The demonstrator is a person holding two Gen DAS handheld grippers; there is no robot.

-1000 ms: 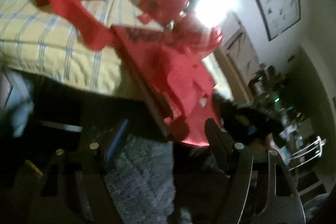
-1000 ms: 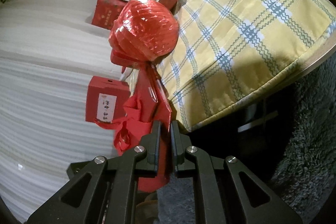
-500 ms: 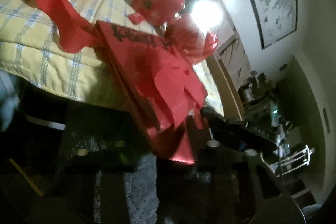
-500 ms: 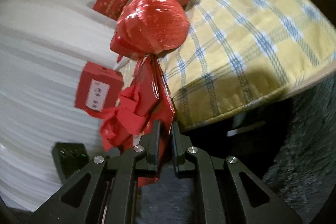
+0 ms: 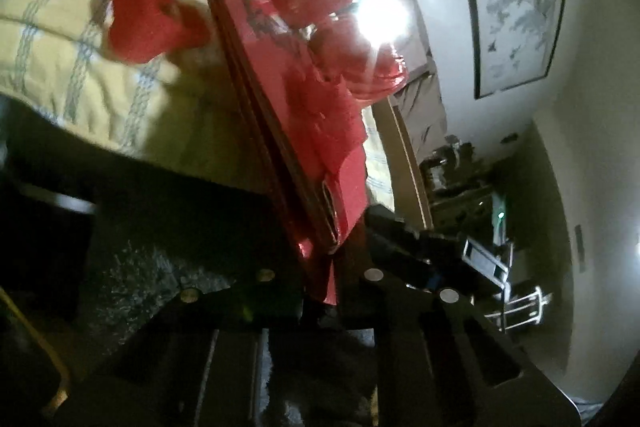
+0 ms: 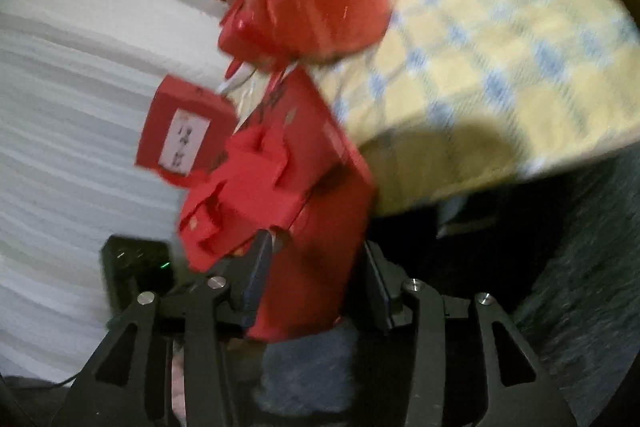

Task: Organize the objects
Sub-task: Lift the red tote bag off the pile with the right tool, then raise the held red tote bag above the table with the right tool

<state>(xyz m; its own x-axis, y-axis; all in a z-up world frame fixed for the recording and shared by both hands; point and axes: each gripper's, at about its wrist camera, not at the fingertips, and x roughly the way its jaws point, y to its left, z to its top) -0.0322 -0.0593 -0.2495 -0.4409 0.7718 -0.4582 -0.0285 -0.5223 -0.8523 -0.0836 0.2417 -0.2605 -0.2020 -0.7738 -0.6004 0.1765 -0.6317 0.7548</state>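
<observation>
A yellow quilt with blue check lines (image 5: 60,39) covers a bed and hangs over its edge. Below the bed lies a dark grey shaggy rug (image 5: 136,279). On the pale wall hangs a black-framed ink picture (image 5: 516,7), and a bright lamp glare (image 5: 382,17) shines beside it. A cluttered dark shelf (image 5: 460,179) stands farther off, with a white wire rack (image 5: 520,307) near it. White ribbed sheeting (image 6: 60,99) fills the other side, and a small black box with a green light (image 6: 136,267) sits against it.
</observation>
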